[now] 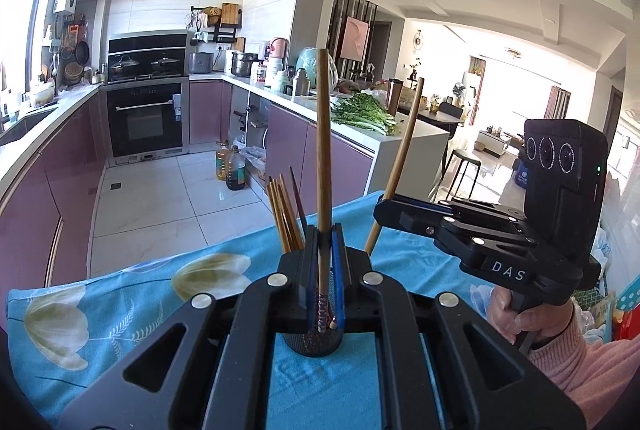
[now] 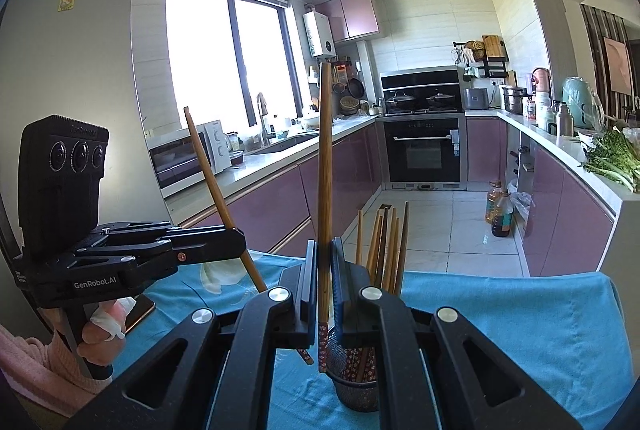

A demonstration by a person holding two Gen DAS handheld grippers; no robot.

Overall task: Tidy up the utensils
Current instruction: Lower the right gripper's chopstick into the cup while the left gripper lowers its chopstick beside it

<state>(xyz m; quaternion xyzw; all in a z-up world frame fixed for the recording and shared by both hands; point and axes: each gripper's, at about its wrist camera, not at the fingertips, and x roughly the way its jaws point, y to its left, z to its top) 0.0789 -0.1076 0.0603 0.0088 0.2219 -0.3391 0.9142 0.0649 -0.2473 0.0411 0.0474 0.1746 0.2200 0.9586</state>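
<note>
The left tongs (image 1: pixel 325 254) are clamped shut on one chopstick (image 1: pixel 323 150), held upright over the mesh holder (image 1: pixel 312 344); the right tongs (image 2: pixel 324 270) likewise pinch a second chopstick (image 2: pixel 325 170), its patterned tip just beside the holder's rim on the blue-clothed counter (image 2: pixel 520 330). Released off-centre, either stick could catch the rim and drop onto the cloth, or two tips entering together could jam against the sticks inside. Count: two held chopsticks, about six already standing (image 2: pixel 384 246), one holder.
</note>
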